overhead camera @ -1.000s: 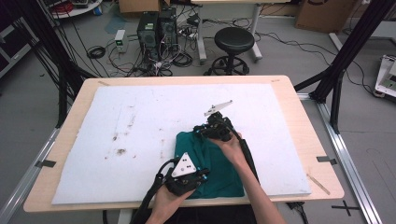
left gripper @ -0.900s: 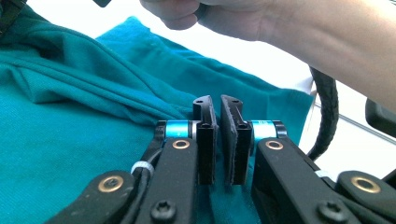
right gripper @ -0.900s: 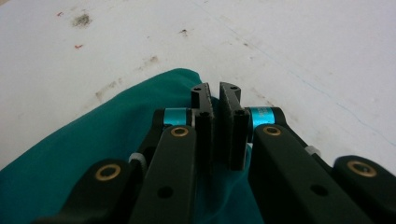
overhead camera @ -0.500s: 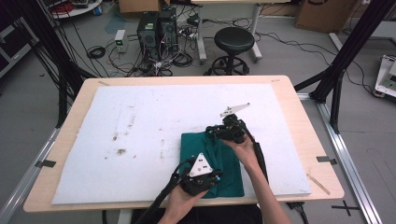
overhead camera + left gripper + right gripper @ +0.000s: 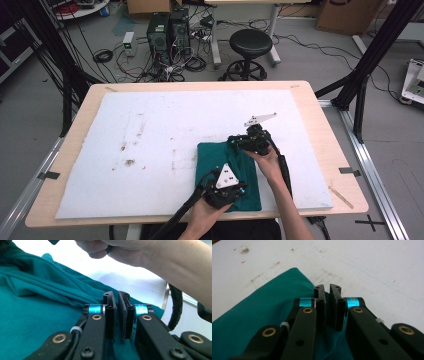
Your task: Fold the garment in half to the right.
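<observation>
— Where's the teal cloth [image 5: 227, 167]?
— Folded on the stained white sheet [image 5: 150, 140] covering the wooden desk [image 5: 80, 120], near its front edge.
— And each claw?
— Left claw [image 5: 118, 296] nearly closed at the cloth's near edge; right claw [image 5: 327, 289] nearly closed at its far corner. Whether either pinches fabric, I can't tell.
— The room?
— Stool [image 5: 248, 45], computer towers [image 5: 167, 30], cables on grey floor. No readable writing.

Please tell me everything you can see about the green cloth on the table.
The green cloth is a teal, soft knit-looking fabric, folded into a rough rectangle with layered folds and creases. It lies flat on the white mat, near the person's edge of the table, right of centre. The left tool is at its near end, jaws almost shut over the fabric; the right tool is at its far corner, jaws likewise nearly closed. Whether either pinches cloth, I cannot tell.
</observation>
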Tool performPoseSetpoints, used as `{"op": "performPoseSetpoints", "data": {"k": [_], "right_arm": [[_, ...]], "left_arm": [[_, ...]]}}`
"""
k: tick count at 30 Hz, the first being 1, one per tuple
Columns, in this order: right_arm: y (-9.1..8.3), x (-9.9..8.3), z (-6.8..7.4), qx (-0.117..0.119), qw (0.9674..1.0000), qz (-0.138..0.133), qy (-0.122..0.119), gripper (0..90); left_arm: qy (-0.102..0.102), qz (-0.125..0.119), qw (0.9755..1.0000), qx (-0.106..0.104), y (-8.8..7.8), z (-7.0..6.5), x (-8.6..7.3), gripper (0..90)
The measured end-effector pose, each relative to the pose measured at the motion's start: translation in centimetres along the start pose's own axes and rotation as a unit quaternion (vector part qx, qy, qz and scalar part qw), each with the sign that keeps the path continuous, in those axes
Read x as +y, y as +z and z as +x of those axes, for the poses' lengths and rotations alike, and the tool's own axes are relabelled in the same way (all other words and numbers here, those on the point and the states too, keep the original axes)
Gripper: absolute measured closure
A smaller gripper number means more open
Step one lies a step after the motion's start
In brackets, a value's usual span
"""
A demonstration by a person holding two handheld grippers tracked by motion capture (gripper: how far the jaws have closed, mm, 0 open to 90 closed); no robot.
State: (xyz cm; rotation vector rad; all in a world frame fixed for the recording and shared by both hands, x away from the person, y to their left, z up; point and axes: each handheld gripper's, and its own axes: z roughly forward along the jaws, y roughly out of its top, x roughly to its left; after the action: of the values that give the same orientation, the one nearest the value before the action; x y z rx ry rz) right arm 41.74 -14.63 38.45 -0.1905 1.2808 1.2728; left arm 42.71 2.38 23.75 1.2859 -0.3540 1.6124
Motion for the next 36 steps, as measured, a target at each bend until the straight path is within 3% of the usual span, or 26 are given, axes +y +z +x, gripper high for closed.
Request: {"op": "performPoseSetpoints", "data": {"k": [17,20,22,26,29,30,36], "right_arm": [[-0.6,-0.5,-0.7,-0.018,0.9997,-0.005,0.013,82.5],[-0.8,-0.6,-0.8,-0.034,0.9993,-0.003,0.017,72.8],[-1.2,-0.7,-1.0,-0.042,0.9986,-0.009,0.030,68.8],[-2.4,-0.6,-0.9,-0.045,0.9978,-0.029,0.039,62.6],[-2.9,-0.5,-0.5,-0.050,0.9974,-0.037,0.037,60.4],[-3.0,-0.4,-0.2,-0.048,0.9974,-0.040,0.036,60.2],[-2.5,0.4,2.2,-0.056,0.9978,-0.034,0.000,60.0]], "left_arm": [[0.003,0.008,0.9999,-0.007,1.4,-0.2,1.1,83.4],[-0.006,0.006,0.9994,-0.032,1.1,0.1,1.1,71.8],[-0.012,-0.006,0.9992,-0.036,0.4,0.3,1.1,63.6],[-0.016,-0.027,0.9993,-0.020,-1.5,1.4,1.3,59.5],[-0.021,-0.045,0.9988,0.004,-3.3,3.0,1.5,59.9],[-0.031,-0.053,0.9980,0.016,-3.9,3.8,1.5,60.2],[-0.058,-0.060,0.9936,0.076,-5.7,7.9,1.0,66.5]]}}
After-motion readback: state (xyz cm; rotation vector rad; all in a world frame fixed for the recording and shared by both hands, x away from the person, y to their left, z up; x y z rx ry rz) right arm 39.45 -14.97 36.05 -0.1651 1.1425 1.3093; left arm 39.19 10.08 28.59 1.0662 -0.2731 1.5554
